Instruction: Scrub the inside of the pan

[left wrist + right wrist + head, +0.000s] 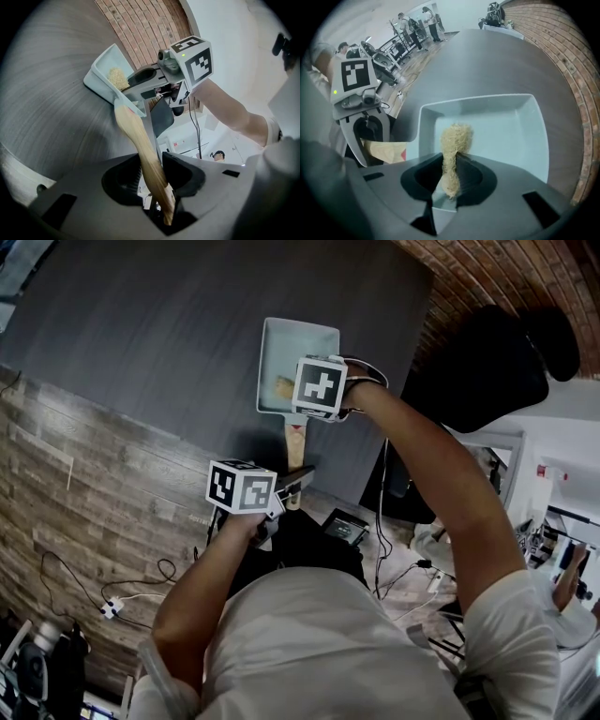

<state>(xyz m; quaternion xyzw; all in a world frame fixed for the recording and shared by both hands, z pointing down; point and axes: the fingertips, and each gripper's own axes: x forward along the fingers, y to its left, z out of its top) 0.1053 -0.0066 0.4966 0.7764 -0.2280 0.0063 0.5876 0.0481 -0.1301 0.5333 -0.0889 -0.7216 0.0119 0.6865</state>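
Pan (281, 351): lies on the dark desk (159, 334) near the edge closest to the person, pale inside facing up. Left tool (154, 180) clenched on the wooden handle (136, 136), steadying it. Right tool (451, 174) pinched on a tan fibrous scrubber (455, 138), tuft at the near end of the basin (touching or just above, hard to say). Shows no suds, water or grime; reads as early in the scrubbing, with most of the floor and walls probably left to cover.
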